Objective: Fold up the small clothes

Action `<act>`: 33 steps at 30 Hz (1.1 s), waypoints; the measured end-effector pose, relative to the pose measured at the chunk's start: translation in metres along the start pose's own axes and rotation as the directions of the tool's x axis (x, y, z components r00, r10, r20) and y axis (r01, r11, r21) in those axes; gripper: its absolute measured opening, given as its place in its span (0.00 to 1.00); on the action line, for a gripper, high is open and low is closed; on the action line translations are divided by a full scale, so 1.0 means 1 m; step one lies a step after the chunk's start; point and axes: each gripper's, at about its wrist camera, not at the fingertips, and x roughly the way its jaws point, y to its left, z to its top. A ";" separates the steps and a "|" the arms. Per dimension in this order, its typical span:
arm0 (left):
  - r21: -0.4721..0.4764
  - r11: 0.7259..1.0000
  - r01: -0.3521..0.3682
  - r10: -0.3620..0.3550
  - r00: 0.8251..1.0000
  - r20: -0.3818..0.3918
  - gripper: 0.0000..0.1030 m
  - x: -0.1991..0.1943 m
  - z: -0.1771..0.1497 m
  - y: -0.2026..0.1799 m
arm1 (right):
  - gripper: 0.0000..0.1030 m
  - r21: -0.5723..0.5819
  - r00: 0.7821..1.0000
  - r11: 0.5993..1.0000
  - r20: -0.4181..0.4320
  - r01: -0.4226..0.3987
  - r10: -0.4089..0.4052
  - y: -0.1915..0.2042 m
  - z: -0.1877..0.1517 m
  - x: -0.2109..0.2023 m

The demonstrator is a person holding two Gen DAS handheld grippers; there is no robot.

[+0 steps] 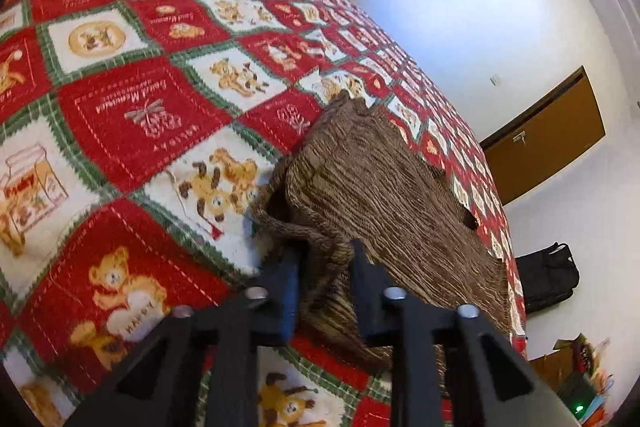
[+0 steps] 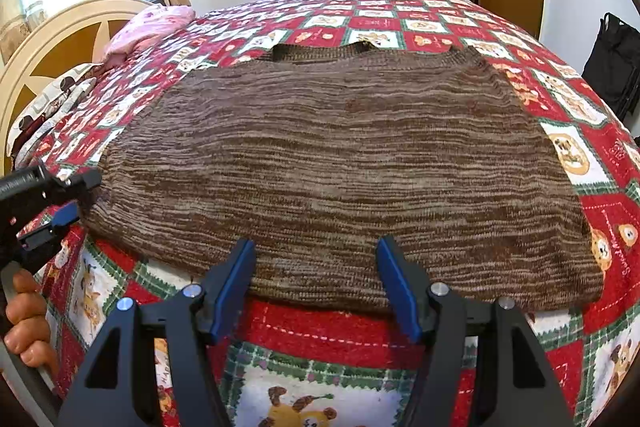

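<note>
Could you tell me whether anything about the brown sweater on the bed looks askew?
Mostly flat, but the brown sweater is bunched at its corner beside the left gripper, whose fingers pinch a lifted fold.

Left gripper [image 1: 325, 251] fingers pinched; right gripper [image 2: 316, 247] fingers spread.

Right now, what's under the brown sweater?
The brown knit sweater lies flat on the red, white and green bear-print quilt, which shows all around it. The left gripper pinches its edge. Whatever lies directly beneath the knit is covered.
</note>
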 end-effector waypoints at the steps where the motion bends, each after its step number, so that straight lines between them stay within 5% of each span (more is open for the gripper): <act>1: 0.010 1.000 -0.002 0.002 1.000 0.004 0.09 0.000 0.001 0.000 | 0.65 0.015 1.000 1.000 -0.004 -0.010 0.010 -0.002 0.002 -0.002; 5: 0.057 0.998 0.030 -0.032 0.999 0.018 0.06 -0.004 0.002 -0.003 | 0.65 0.107 0.995 0.989 0.005 -0.104 0.104 -0.009 0.026 -0.017; 9: 0.107 0.994 0.029 -0.035 0.998 0.049 0.05 -0.010 -0.001 -0.006 | 0.68 0.034 0.987 0.986 0.016 -0.162 0.161 0.017 0.074 -0.020; 11: 0.108 0.994 0.031 -0.037 0.998 0.054 0.05 -0.010 -0.004 -0.005 | 0.76 0.000 0.979 0.979 -0.011 -0.202 0.202 0.041 0.102 -0.004; 17: 0.144 0.990 -0.003 -0.007 0.997 0.070 0.05 -0.007 -0.007 -0.002 | 0.76 -0.088 0.954 0.956 -0.135 -0.280 0.267 0.120 0.150 0.070; 24: 0.100 0.995 -0.010 0.008 1.000 0.017 0.06 0.006 -0.001 0.010 | 0.76 -0.200 0.936 0.941 -0.279 -0.274 0.214 0.197 0.160 0.142; 26: 0.071 0.997 0.008 -0.008 1.000 0.008 0.06 0.009 0.001 0.016 | 0.76 -0.263 0.943 0.939 -0.303 -0.220 0.136 0.211 0.156 0.156; 31: 0.099 0.995 0.008 -0.011 0.999 0.034 0.06 0.011 -0.001 0.015 | 0.82 -0.380 0.961 0.913 -0.272 -0.151 0.045 0.224 0.144 0.169; 33: 0.112 0.994 0.002 -0.007 0.999 0.036 0.06 0.011 -0.001 0.013 | 0.74 -0.422 0.967 0.900 -0.256 -0.112 0.000 0.229 0.140 0.169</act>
